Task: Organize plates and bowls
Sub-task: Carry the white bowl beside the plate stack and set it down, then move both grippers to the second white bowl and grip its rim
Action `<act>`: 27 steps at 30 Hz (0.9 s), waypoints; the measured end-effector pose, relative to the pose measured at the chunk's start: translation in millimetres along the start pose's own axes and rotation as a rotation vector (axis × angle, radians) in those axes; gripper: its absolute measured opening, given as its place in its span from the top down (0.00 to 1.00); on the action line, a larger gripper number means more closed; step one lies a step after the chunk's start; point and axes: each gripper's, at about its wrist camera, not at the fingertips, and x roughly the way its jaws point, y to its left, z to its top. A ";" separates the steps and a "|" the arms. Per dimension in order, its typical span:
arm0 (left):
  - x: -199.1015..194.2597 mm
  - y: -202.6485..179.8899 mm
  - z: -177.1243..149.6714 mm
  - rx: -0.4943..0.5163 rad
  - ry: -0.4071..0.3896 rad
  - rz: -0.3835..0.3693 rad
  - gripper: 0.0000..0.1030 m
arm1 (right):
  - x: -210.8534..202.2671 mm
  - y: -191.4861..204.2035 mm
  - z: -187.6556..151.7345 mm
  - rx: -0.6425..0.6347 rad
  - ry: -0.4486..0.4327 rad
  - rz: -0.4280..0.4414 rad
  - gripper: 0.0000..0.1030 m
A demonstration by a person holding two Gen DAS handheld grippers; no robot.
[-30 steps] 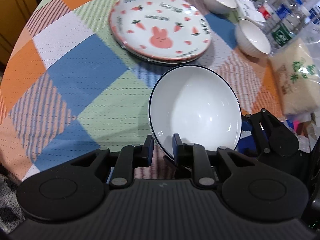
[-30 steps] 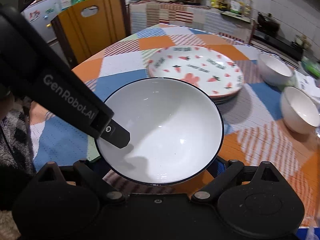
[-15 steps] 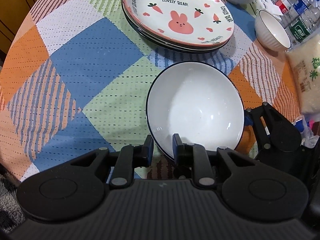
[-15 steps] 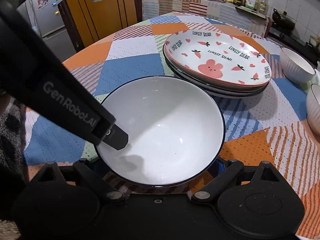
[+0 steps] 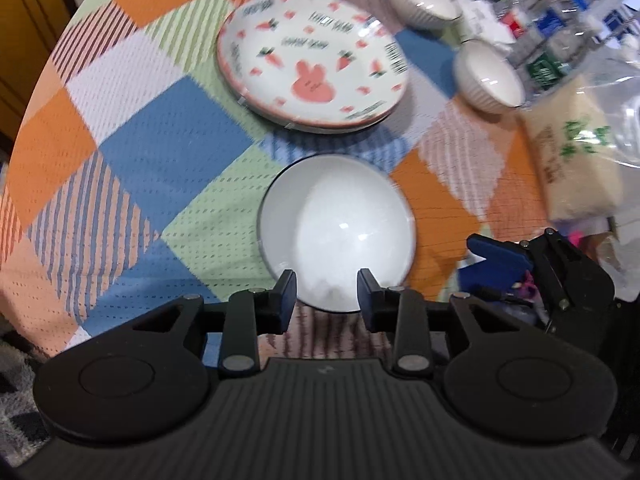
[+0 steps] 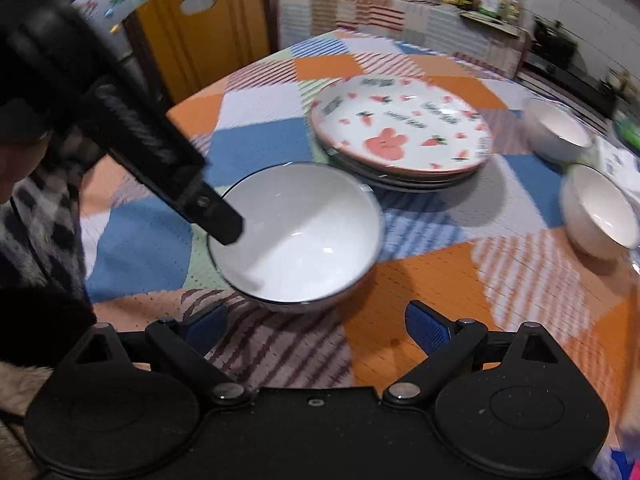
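Note:
A white bowl with a dark rim [image 5: 336, 236] [image 6: 296, 236] sits on the checked tablecloth near the table's front edge. My left gripper [image 5: 327, 294] is open, its fingers either side of the bowl's near rim and apart from it. My right gripper [image 6: 316, 326] is open wide just in front of the bowl, not touching it. Behind the bowl is a stack of plates topped by a pink rabbit plate [image 5: 312, 64] [image 6: 400, 132]. Two ribbed white bowls [image 5: 490, 76] [image 5: 424, 2] stand to the right of the stack.
A bag of rice [image 5: 572, 156], water bottles [image 5: 548, 52] and clutter crowd the table's right side. A wooden chair [image 6: 200, 28] stands behind the table's far left edge. The left gripper's arm [image 6: 132, 128] reaches over the bowl in the right wrist view.
My left gripper has opened and let go of the dark-rimmed bowl, which now rests on the cloth. Both grippers have pulled back from it.

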 end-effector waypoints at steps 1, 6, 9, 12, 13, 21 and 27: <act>-6.6 -4.3 0.6 0.013 -0.012 -0.006 0.69 | -6.0 -3.8 0.4 0.017 -0.009 -0.005 0.06; -29.3 -19.8 3.1 0.058 -0.042 -0.017 0.64 | -39.0 -23.1 4.9 0.080 -0.056 -0.049 0.05; -39.9 -28.7 4.4 0.083 -0.054 -0.013 0.60 | -54.9 -31.3 10.0 0.096 -0.077 -0.088 0.05; -48.2 -37.4 7.0 0.107 -0.063 -0.004 0.56 | -69.3 -40.3 16.4 0.113 -0.094 -0.121 0.05; -51.1 -40.2 7.7 0.115 -0.065 -0.001 0.55 | -74.4 -43.0 18.8 0.116 -0.102 -0.132 0.05; -65.5 -63.4 21.1 0.165 -0.082 0.002 0.41 | -107.9 -64.0 37.5 0.153 -0.159 -0.183 0.05; -67.8 -80.9 41.1 0.226 -0.106 0.031 0.31 | -115.9 -80.5 45.5 0.178 -0.194 -0.224 0.05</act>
